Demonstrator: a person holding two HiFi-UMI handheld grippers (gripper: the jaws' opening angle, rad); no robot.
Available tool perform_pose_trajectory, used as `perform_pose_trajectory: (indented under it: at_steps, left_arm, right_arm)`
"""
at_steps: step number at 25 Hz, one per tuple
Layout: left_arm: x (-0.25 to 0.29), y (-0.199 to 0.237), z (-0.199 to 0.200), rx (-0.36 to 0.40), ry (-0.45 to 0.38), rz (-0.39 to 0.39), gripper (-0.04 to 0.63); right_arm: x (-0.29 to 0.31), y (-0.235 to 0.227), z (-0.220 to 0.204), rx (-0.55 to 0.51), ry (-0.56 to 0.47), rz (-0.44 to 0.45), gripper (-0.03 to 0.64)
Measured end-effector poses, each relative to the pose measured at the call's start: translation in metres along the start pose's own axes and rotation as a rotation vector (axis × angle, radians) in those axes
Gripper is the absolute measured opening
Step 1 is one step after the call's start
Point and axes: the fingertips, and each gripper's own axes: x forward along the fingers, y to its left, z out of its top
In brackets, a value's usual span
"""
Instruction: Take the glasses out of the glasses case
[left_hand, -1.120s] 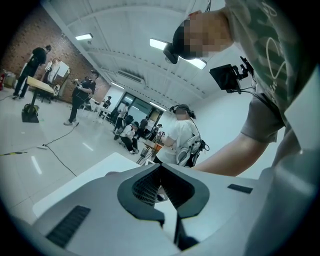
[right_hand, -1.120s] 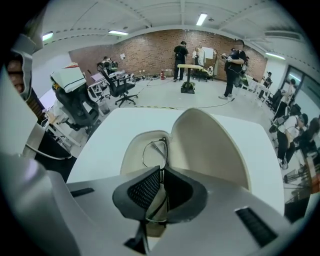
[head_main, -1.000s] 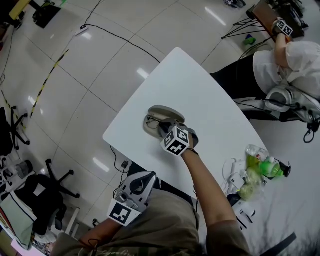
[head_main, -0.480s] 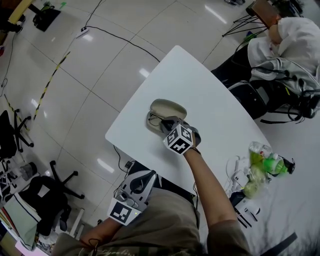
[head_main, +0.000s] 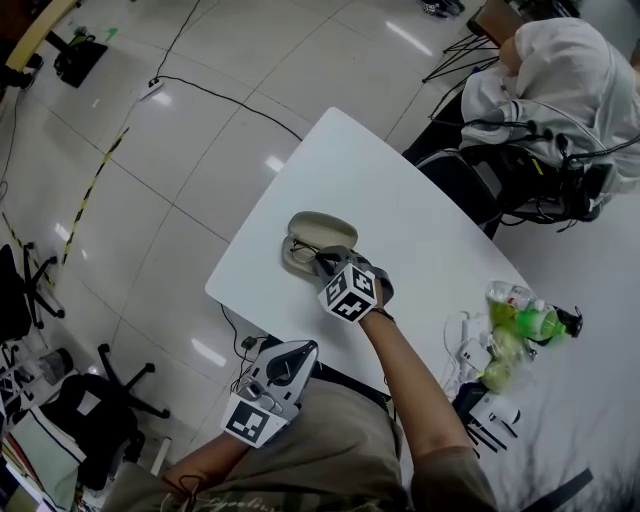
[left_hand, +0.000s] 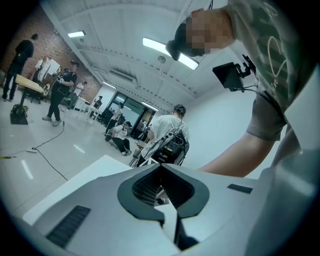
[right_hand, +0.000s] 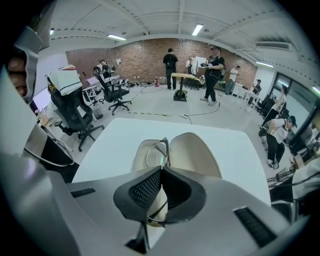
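Head view shows the white table (head_main: 420, 230), the largest thing here, lying under and ahead of the right gripper (head_main: 327, 264), which reaches in over its near edge. The left gripper (head_main: 296, 352) hangs off the table, close to the person's body and well apart from the work.

Just ahead of the right gripper's tips sits the glasses case (head_main: 318, 228), opened out like a shell. In the right gripper view its lid (right_hand: 196, 150) lies flat ahead and to the right of the jaws. Its tray (right_hand: 141, 156) lies ahead to the left and runs on beneath them.

The glasses (right_hand: 157, 149) stand on edge over that tray. One lens rim rises just beyond the jaw tips and more of the thin frame shows below the pads. The right gripper (right_hand: 161, 172) has its jaws closed onto that frame, pinching the wire between them. The left gripper (left_hand: 162, 167) has its jaws pressed together with nothing between them and points up into the room.

By my reading the case is open and the grip is made, so the first half is done. The glasses remain within the tray's outline, and I cannot tell whether they touch it. What is left is to lift them clear of the case and bring them away from it.
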Motion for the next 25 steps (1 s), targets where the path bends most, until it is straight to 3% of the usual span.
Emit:
perform_pose_trajectory:
  at_steps: [11,15,25]
  left_arm:
    - [0.002,0.004,0.014,0.013,0.009,-0.019,0.008]
    - [0.006,-0.011,0.002,0.032,0.015,-0.02,0.008]
    - [0.012,-0.029,-0.004,0.064,0.037,-0.012,0.008]
  right_arm:
    - [-0.008,-0.004,0.018,0.0,-0.029,-0.007,0.019]
    - [-0.015,0.001,0.003,0.032,-0.064,0.0,0.018]
    - [-0.026,0.0,-0.011,-0.002,-0.059,-0.02,0.018]
